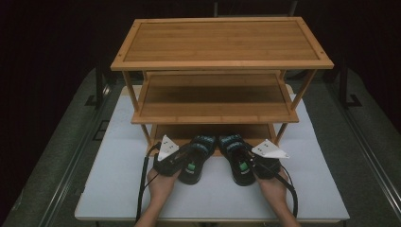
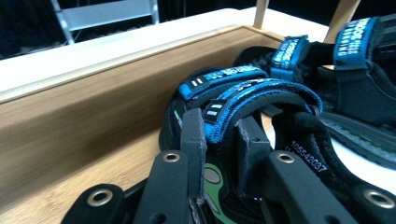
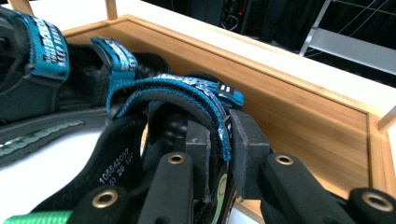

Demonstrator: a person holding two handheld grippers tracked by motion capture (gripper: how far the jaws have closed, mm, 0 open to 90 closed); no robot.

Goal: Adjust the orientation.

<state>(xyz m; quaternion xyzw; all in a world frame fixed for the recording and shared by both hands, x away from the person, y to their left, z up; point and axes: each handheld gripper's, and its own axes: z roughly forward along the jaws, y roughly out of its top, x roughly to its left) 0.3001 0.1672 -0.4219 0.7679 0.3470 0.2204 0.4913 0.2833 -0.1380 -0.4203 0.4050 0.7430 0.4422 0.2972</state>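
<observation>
left gripper (image 1: 182, 158): clamped on left sandal (image 1: 196, 158) strap | right gripper (image 1: 251, 158): clamped on right sandal (image 1: 238, 158) strap | long axes point into shoe rack (image 1: 222, 64) bottom shelf; toes past its front edge

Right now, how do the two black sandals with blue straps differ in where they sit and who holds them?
The left black sandal with blue straps is clamped at its side strap by the left gripper; the right black sandal with blue straps by the right gripper. Their heels splay apart and their toes converge. Both have toes on the bamboo rack's bottom shelf, heels on the white table.
</observation>
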